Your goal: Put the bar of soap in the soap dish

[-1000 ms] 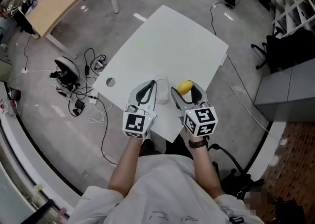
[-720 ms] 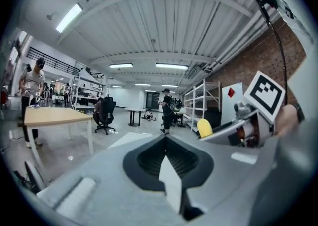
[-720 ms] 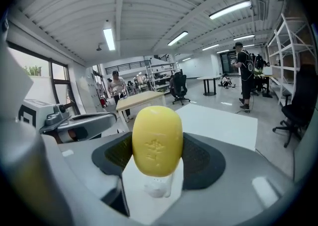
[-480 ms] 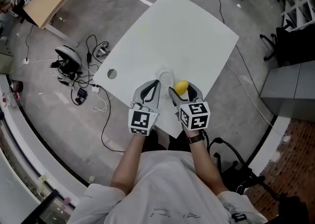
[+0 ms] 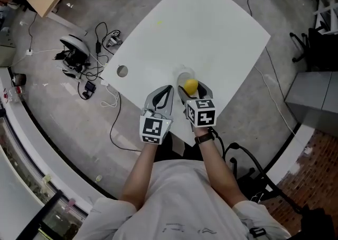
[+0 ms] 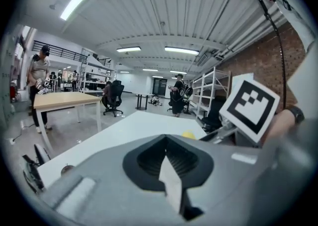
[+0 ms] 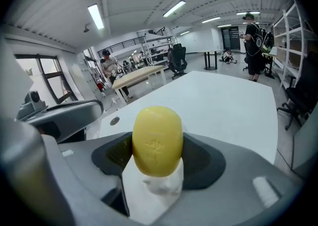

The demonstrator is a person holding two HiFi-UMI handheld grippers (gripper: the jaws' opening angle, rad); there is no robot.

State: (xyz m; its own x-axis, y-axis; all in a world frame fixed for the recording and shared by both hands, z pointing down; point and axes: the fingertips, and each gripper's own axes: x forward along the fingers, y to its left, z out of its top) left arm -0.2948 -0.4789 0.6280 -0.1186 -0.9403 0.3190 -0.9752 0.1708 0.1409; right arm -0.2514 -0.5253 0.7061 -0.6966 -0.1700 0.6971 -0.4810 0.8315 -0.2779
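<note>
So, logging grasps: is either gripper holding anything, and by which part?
Right gripper holds the yellow soap bar, jaws pinching its lower end; left gripper is shut, empty.

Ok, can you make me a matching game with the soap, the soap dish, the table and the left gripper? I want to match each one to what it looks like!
Things:
1. bar of soap
2. left gripper
3. soap dish
4. table

What it looks like:
A. white, with a round hole near one edge
B. shut, with nothing in it
C. yellow, pinched in the right gripper
D. see-through, standing on the table

Pairs: 1-C, 2-B, 3-D, 4-A
</note>
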